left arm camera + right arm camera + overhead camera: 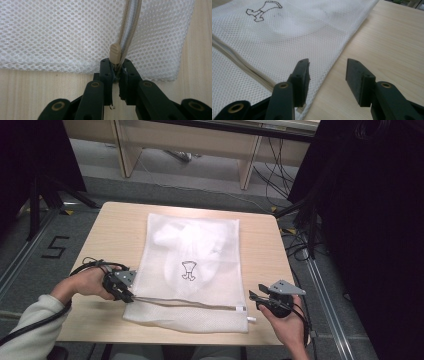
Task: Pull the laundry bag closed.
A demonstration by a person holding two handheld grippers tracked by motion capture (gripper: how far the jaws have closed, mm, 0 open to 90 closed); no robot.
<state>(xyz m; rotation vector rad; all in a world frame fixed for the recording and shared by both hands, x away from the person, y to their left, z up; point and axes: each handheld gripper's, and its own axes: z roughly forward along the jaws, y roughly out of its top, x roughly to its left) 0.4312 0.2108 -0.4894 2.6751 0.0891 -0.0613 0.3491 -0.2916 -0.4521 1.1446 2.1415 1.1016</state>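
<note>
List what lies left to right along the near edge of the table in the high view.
Left gripper, clamped at the zipper's end → zipper of the white mesh bag → right gripper, open beside the bag.

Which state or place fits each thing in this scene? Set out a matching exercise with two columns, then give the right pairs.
Column 1:
1. left tongs
2. right tongs
3. zipper pull
4. mesh bag

Column 2:
A. open, beside the bag's edge
B. white, lying flat on the table
C. beige, at the bag's corner
D. shut at the base of the zipper pull

Pairs: 1-D, 2-A, 3-C, 4-B
</note>
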